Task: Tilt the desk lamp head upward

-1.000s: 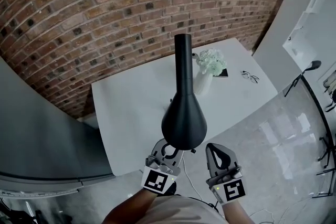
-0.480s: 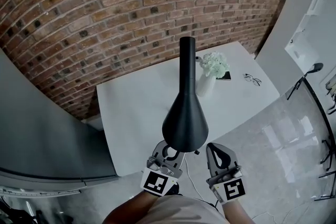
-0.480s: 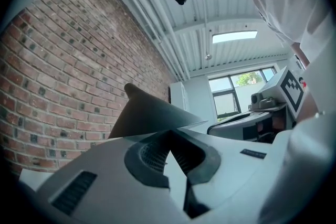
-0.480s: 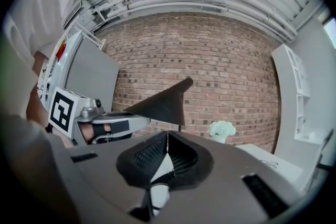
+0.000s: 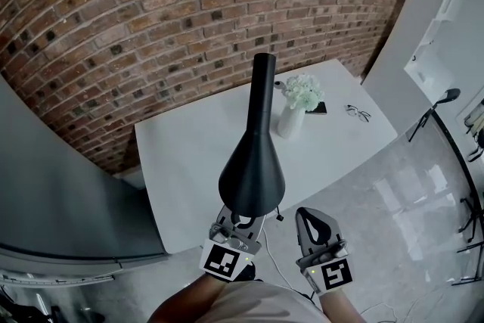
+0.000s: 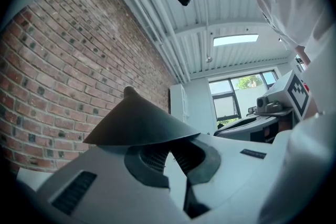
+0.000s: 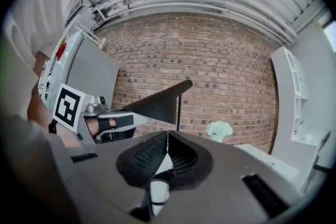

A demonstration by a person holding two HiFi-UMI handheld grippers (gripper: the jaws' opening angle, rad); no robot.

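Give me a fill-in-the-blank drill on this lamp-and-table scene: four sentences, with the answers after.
1. The wall behind the table is made of ____.
2. The vase holds ____ flowers.
3. The ____ hand-held gripper grips the rim of the black lamp head; the other hand-held gripper is shut on nothing.
4. In the head view, the glasses lie to the ____ of the vase.
Missing words: brick; white; left; right.

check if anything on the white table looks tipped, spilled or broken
Nothing stands out. The white vase of flowers stands upright on the white table, the eyeglasses lie flat, and the black cone-shaped desk lamp head looks intact.
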